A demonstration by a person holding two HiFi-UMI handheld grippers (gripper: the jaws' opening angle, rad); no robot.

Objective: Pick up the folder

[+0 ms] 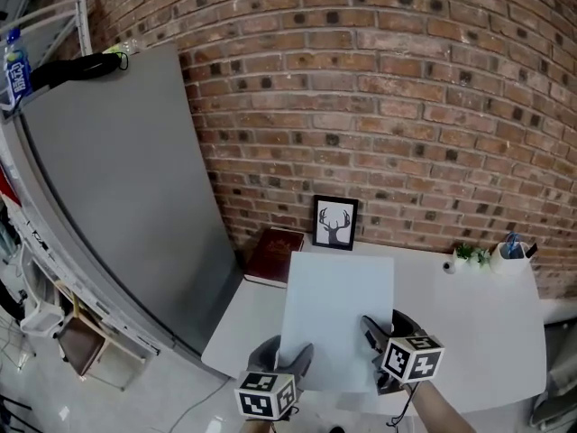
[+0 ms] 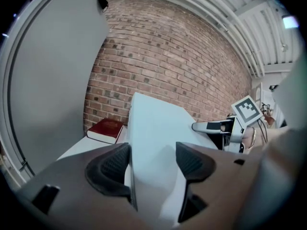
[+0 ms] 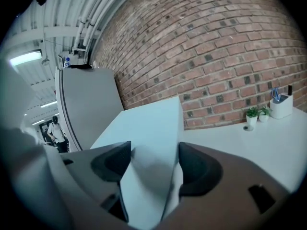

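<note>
Folder [image 1: 338, 314], raised over the desk [image 1: 469, 323] near the brick wall, its near edge clamped in both left tongs [image 1: 282, 357] and right tongs [image 1: 379, 330]; a level, matched lift with firm grip should prevent sagging or slipping.

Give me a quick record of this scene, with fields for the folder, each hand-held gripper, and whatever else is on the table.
folder: pale blue folder, tilted up over the white table
left hand-held gripper: shut on the folder's near edge
right hand-held gripper: shut on the folder's near edge
also on table: red book, framed deer picture, small plant, pen cup, all along the far edge
</note>
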